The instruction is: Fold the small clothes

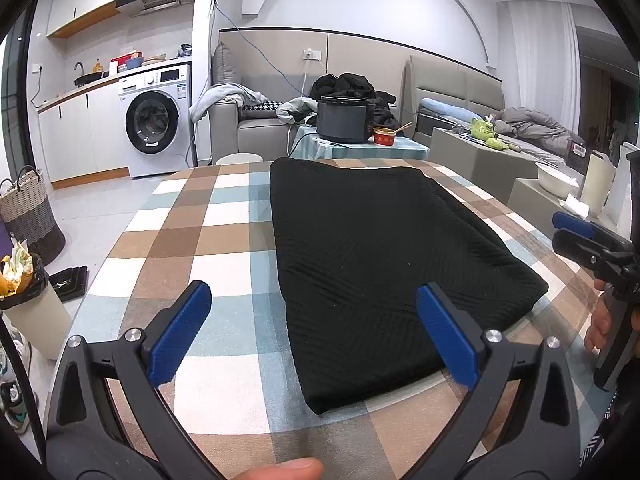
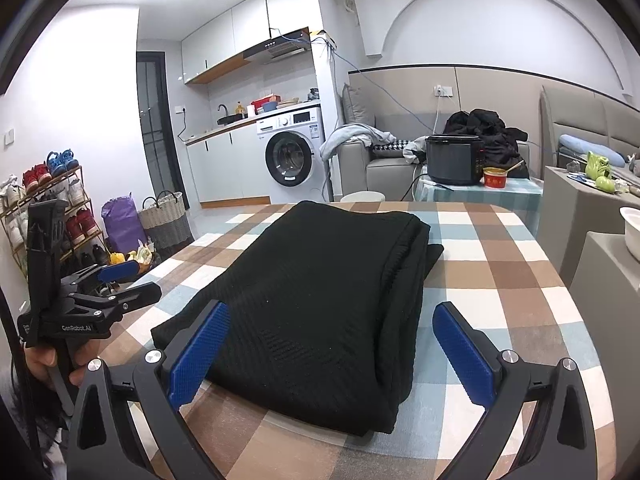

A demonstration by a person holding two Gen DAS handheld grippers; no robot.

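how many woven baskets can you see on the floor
1. A woven basket with dark handles stands on the floor near the shoe rack, beside a purple bag; the left wrist view shows the same basket. Others may be hidden behind the table.

Each gripper, the left gripper (image 1: pixel 314 330) and the right gripper (image 2: pixel 330 346), has black arms shaped like a fork, bumpy blue pads (image 2: pixel 199 347) and round silver screws (image 1: pixel 133 335). White letters say GenRobot.AI on one side

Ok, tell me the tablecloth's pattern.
Tablecloth: brown, white and light-blue checks; clearest in the left wrist view.
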